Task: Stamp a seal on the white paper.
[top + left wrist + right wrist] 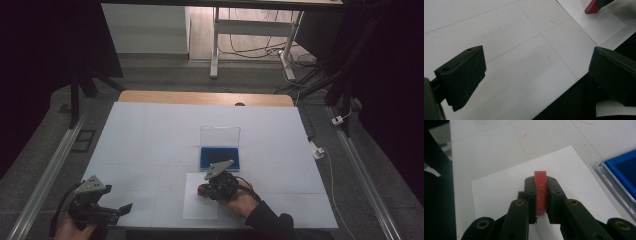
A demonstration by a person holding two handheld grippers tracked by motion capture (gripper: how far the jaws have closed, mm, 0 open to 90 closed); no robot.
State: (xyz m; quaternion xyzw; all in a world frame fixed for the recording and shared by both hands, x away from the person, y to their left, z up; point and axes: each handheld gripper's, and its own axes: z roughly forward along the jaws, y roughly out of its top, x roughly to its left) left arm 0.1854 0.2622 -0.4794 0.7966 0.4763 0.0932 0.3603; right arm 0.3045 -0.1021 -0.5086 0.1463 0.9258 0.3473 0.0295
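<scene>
The right tongs [541,195] are clamping a red stamp [540,192] over the white paper sheet [499,187] on the tabletop [150,130], near the blue ink pad [220,156], while the left tongs [536,75] are gaping empty, so the unpinned sheet risks sliding and smearing the print.

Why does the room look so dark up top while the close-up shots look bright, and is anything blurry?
High view: surroundings dim, only the white table lit. Left gripper view: the near left gripper looks soft-edged. Right gripper view: bright and washed out on the paper sheet; the red block in the right gripper shows slightly soft.
</scene>
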